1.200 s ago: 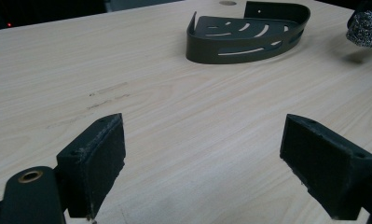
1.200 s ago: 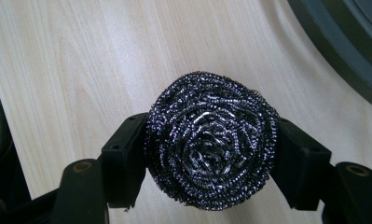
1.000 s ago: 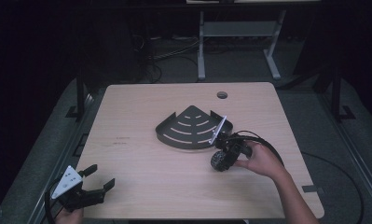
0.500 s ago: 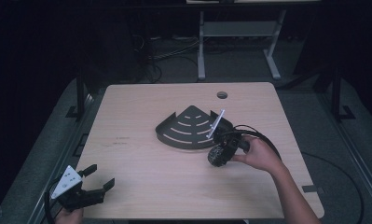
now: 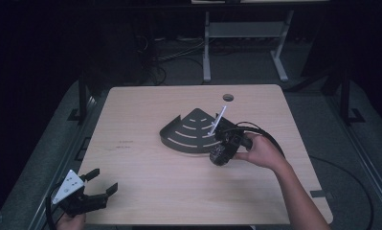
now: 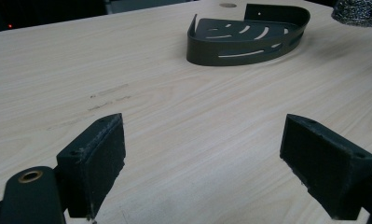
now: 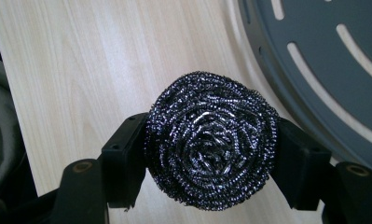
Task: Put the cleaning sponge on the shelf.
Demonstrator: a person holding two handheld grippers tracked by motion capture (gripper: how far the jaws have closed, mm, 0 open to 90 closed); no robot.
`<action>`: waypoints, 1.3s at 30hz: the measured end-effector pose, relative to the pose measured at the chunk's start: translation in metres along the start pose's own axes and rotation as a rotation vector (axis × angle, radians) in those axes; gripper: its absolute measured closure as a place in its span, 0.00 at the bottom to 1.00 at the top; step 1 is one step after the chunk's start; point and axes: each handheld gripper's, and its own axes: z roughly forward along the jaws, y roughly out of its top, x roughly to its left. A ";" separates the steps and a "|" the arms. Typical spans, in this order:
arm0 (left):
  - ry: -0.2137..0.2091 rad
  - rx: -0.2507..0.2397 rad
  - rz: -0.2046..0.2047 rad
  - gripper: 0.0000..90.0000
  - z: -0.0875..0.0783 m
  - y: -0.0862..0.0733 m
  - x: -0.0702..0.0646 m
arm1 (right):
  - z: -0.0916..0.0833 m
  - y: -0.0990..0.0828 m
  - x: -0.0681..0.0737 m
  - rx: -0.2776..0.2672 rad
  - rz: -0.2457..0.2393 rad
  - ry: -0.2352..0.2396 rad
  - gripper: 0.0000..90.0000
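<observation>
The light wooden table (image 5: 145, 191) stands in a dim room with a metal frame and cables on the floor behind it, and near its middle sits the dark slotted corner tray (image 5: 191, 132). Since a second ago the right hand-held gripper (image 5: 220, 154) has lifted slightly toward the tray's rim, clamped on the steel-wool scourer (image 7: 210, 157), so I judge the scourer is bound for the tray. The left hand-held gripper (image 5: 98, 188) waits wide and empty at the table's near left corner.

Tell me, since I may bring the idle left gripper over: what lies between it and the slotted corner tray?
Nothing: bare tabletop stretches from the open left gripper to the tray, as the left gripper view shows.
</observation>
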 end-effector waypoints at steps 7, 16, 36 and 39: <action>-0.001 -0.001 -0.003 0.15 0.000 0.000 0.000 | 0.000 0.008 -0.007 0.005 0.005 0.002 0.37; -0.002 -0.002 -0.001 0.15 0.000 0.000 0.000 | 0.000 0.021 -0.014 0.010 0.003 0.002 0.37; -0.008 -0.002 -0.008 0.15 0.000 -0.001 0.001 | 0.000 0.039 -0.026 0.021 0.001 0.001 0.37; -0.008 -0.003 -0.005 0.15 0.000 -0.001 0.001 | 0.002 0.042 -0.028 0.024 0.001 0.007 0.37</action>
